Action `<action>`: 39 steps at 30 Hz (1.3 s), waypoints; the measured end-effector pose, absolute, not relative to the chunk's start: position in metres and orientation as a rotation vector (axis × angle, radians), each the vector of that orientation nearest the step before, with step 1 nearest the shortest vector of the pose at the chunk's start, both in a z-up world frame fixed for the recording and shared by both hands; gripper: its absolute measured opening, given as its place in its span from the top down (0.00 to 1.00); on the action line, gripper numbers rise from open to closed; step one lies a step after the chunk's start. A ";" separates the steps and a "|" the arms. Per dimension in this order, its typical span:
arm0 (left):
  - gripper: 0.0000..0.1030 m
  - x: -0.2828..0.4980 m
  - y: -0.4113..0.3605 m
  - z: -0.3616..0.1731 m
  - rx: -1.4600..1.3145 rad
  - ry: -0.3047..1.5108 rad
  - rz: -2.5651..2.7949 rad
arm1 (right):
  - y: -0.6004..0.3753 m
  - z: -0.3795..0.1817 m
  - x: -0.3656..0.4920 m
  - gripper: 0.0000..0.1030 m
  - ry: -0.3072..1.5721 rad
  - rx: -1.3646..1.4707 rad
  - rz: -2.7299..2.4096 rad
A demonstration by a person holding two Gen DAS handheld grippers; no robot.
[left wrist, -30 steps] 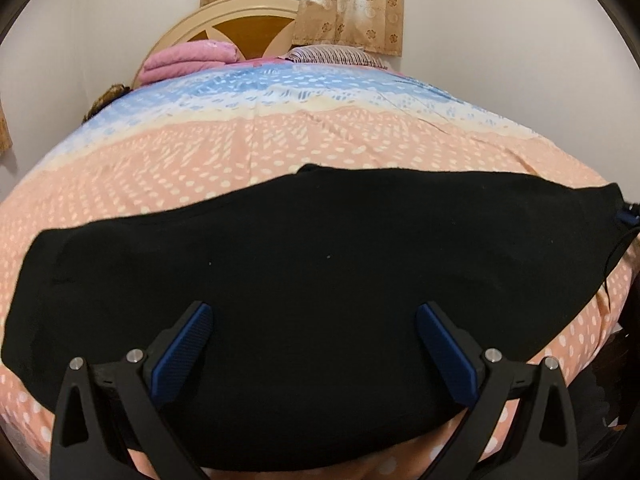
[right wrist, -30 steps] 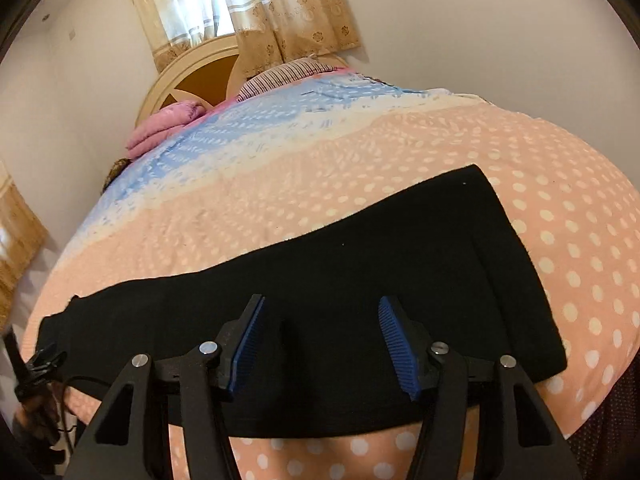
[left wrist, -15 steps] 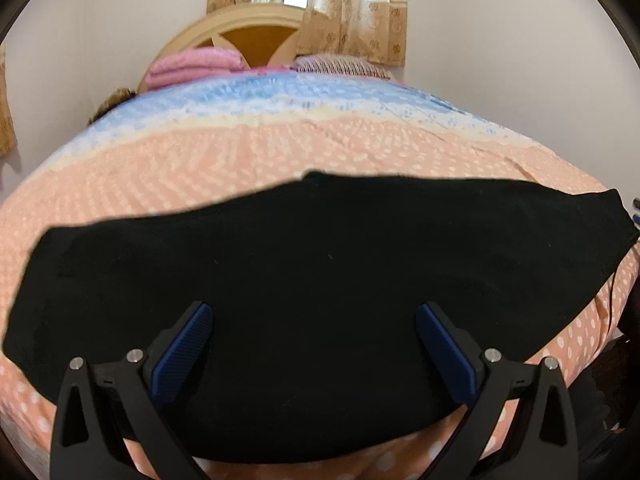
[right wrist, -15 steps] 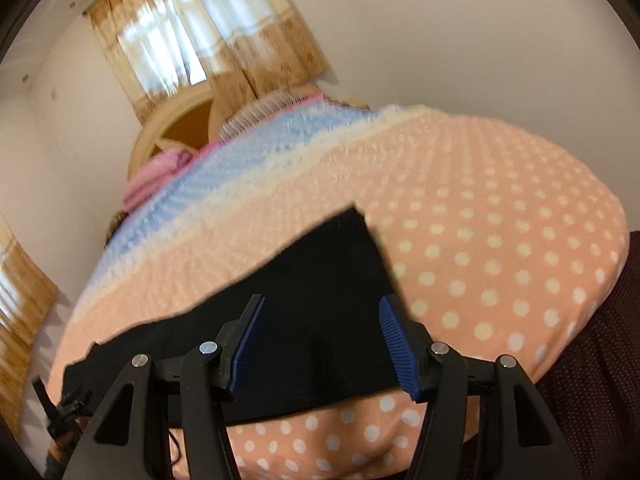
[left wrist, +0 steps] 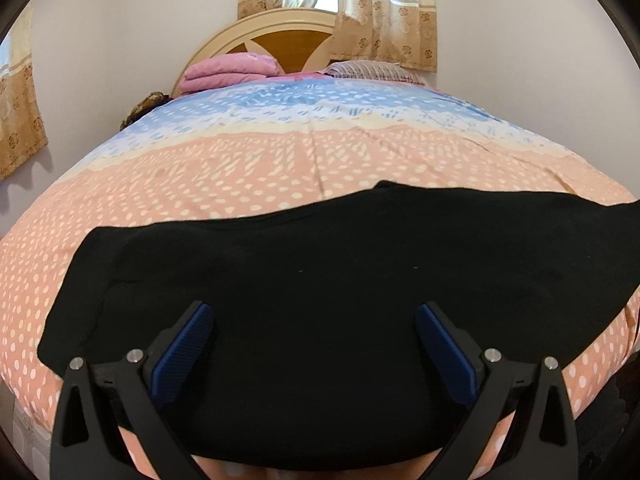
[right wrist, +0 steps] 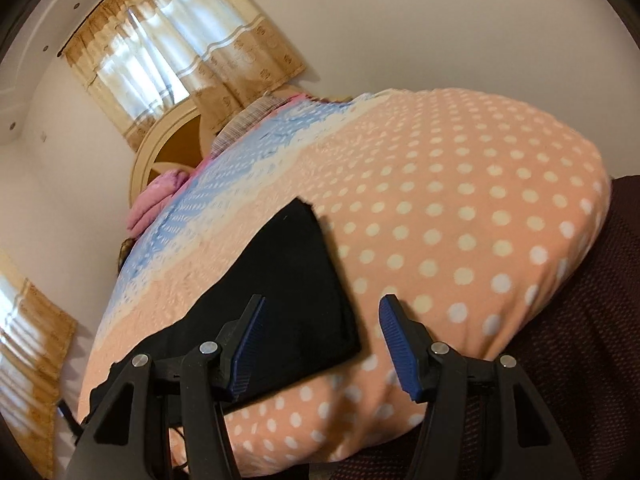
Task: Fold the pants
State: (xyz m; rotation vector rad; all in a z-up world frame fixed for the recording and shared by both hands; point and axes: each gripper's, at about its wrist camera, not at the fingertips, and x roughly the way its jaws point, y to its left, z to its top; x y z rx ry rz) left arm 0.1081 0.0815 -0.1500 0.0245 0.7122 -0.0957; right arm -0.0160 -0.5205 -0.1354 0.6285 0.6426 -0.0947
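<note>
Black pants (left wrist: 320, 288) lie flat lengthwise across the bed (left wrist: 280, 168), both grippers, left (left wrist: 316, 352) and right (right wrist: 320, 344), jaws apart and empty; best pinch both layers squarely at the right-hand end before folding.

Bare bedspread (right wrist: 460, 216) beside pants (right wrist: 292, 280) (rt side).

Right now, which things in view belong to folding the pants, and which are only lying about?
For the job:
- pants, lying flat on the bed
- left tongs, open
- right tongs, open
- bedspread, the surface under the pants

Only lying about:
- pink blanket
- pillow
- curtain
</note>
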 end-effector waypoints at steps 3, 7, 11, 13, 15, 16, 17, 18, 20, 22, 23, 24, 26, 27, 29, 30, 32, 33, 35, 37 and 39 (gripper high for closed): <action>0.00 0.110 0.090 -0.152 0.020 0.716 -0.076 | -0.520 -0.139 -0.019 0.43 0.637 0.643 -0.076; 0.00 0.113 0.095 -0.159 -0.003 0.726 -0.092 | -0.518 -0.147 -0.018 0.43 0.597 0.665 -0.038; 0.00 0.112 0.092 -0.157 0.009 0.722 -0.077 | -0.510 -0.151 -0.016 0.46 0.559 0.608 -0.047; 0.00 0.112 0.091 -0.154 0.023 0.721 -0.074 | -0.509 -0.151 -0.017 0.55 0.555 0.611 -0.052; 0.00 0.111 0.091 -0.154 0.034 0.719 -0.072 | -0.511 -0.155 -0.017 0.74 0.547 0.646 -0.029; 0.00 0.111 0.091 -0.153 0.031 0.720 -0.073 | -0.512 -0.158 -0.018 0.75 0.546 0.660 -0.022; 0.00 0.112 0.092 -0.154 0.029 0.723 -0.075 | -0.511 -0.160 -0.019 0.75 0.541 0.660 -0.021; 0.00 0.113 0.093 -0.154 0.028 0.724 -0.078 | -0.510 -0.159 -0.018 0.75 0.543 0.645 -0.023; 0.00 0.113 0.095 -0.155 0.020 0.729 -0.085 | -0.508 -0.160 -0.018 0.75 0.545 0.625 -0.029; 0.00 0.114 0.097 -0.157 -0.001 0.733 -0.091 | -0.506 -0.161 -0.020 0.75 0.539 0.624 -0.028; 0.00 0.114 0.098 -0.157 -0.009 0.734 -0.093 | -0.505 -0.161 -0.019 0.75 0.540 0.618 -0.030; 0.00 0.114 0.098 -0.157 -0.009 0.734 -0.093 | -0.505 -0.161 -0.018 0.75 0.543 0.620 -0.030; 0.00 0.114 0.099 -0.158 -0.005 0.735 -0.092 | -0.506 -0.161 -0.019 0.80 0.542 0.650 -0.026; 0.00 0.114 0.099 -0.158 -0.005 0.737 -0.092 | -0.507 -0.161 -0.018 0.84 0.542 0.662 -0.023; 0.00 0.114 0.100 -0.157 -0.004 0.739 -0.093 | -0.506 -0.161 -0.019 0.85 0.539 0.665 -0.025; 0.00 0.114 0.101 -0.156 -0.001 0.737 -0.093 | -0.506 -0.160 -0.020 0.85 0.539 0.663 -0.025; 0.00 0.113 0.103 -0.155 0.003 0.729 -0.086 | -0.505 -0.159 -0.020 0.86 0.533 0.666 -0.020; 0.00 0.113 0.104 -0.154 0.002 0.726 -0.082 | -0.505 -0.157 -0.021 0.86 0.529 0.663 -0.017; 0.00 0.113 0.109 -0.152 -0.009 0.719 -0.068 | -0.503 -0.153 -0.021 0.87 0.522 0.653 -0.014; 0.00 0.115 0.114 -0.152 -0.022 0.721 -0.056 | -0.501 -0.148 -0.022 0.87 0.515 0.646 -0.007; 0.00 0.117 0.120 -0.153 -0.033 0.726 -0.043 | -0.497 -0.142 -0.022 0.88 0.505 0.634 -0.004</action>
